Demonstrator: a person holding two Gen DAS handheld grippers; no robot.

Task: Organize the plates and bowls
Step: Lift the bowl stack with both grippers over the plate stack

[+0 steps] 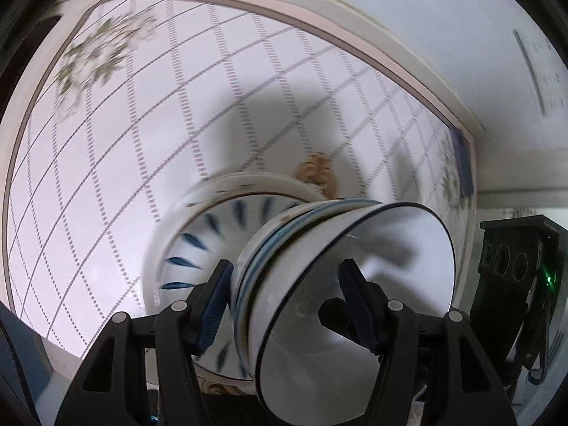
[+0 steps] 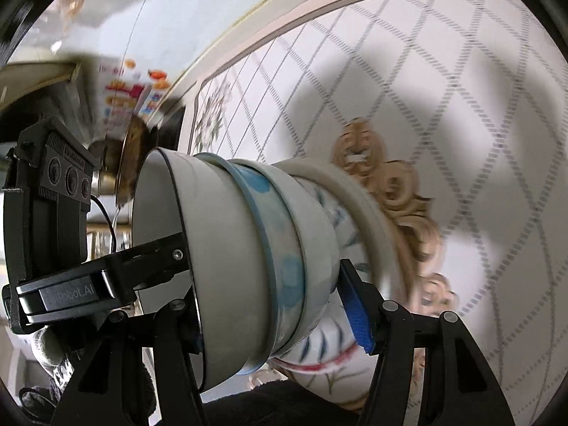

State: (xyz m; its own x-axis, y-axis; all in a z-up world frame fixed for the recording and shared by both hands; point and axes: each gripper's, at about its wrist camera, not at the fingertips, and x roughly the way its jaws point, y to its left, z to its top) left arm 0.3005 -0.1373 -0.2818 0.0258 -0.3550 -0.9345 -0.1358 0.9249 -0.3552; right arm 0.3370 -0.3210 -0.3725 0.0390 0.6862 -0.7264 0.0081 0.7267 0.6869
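Note:
A stack of nested bowls sits on plates. The top bowl is white with a thin dark rim [image 1: 358,284] [image 2: 213,248]. Under it are a bowl with a blue band [image 2: 280,245] and a white bowl with blue leaf marks [image 1: 213,234] [image 2: 333,213], all on a plate with a gold scroll pattern [image 2: 401,195]. My left gripper [image 1: 287,305] is shut on the bowl stack, one finger inside the top bowl and one outside. My right gripper [image 2: 277,316] is shut on the same stack from the opposite side. The left gripper's body also shows in the right wrist view [image 2: 71,284].
The stack rests over a white table top [image 1: 142,106] with a grey diamond grid and flower prints [image 1: 96,53], framed by a pale rim [image 1: 355,35]. The right gripper's body [image 1: 518,284] shows at the right edge. A colourful packet [image 2: 131,92] and a brass object [image 2: 131,152] lie beyond the table.

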